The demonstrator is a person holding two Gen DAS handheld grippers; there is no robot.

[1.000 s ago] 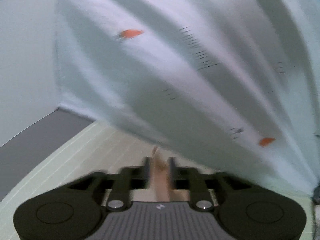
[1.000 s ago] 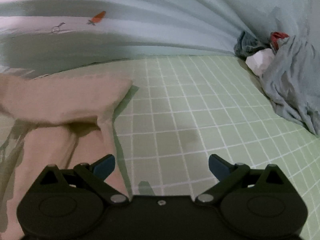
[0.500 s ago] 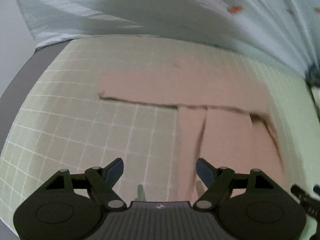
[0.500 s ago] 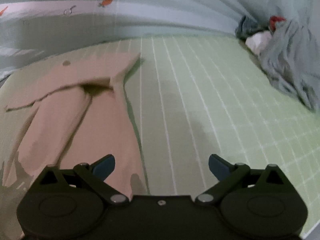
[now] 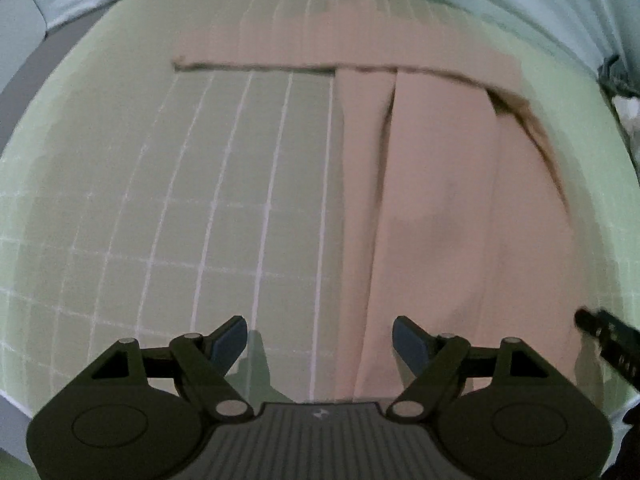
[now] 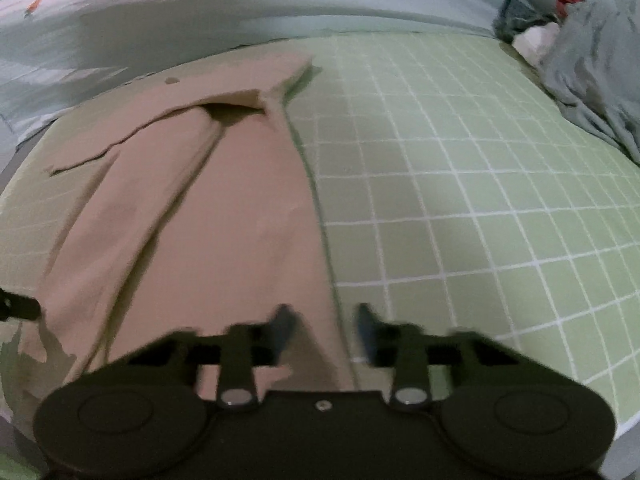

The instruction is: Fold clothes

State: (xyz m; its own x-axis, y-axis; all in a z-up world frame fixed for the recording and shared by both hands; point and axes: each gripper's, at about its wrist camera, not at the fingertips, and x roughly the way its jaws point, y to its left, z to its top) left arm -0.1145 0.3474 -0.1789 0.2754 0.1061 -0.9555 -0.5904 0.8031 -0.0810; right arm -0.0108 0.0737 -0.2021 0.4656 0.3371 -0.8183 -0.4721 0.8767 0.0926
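A pink garment (image 5: 448, 200) lies spread flat on the green gridded sheet (image 5: 160, 200), with its far part folded across as a wide band. My left gripper (image 5: 320, 338) hovers open at its near left edge, and nothing is between the fingers. In the right wrist view the same pink garment (image 6: 224, 220) fills the left half. My right gripper (image 6: 325, 327) is blurred, its jaws narrowed to a small gap astride the garment's right edge near the hem. I cannot see whether the pads touch the cloth.
A heap of grey, white and red clothes (image 6: 580, 40) sits at the back right. A pale blue carrot-print cloth (image 6: 200, 12) hangs along the far side. The green gridded sheet (image 6: 480, 200) stretches bare to the right. A dark bed edge (image 5: 24, 76) runs at the left.
My left gripper let go of the pink cloth, opened and drew back toward the near hem. My right gripper drew back too, and its jaws narrowed from wide open over the garment's right edge.
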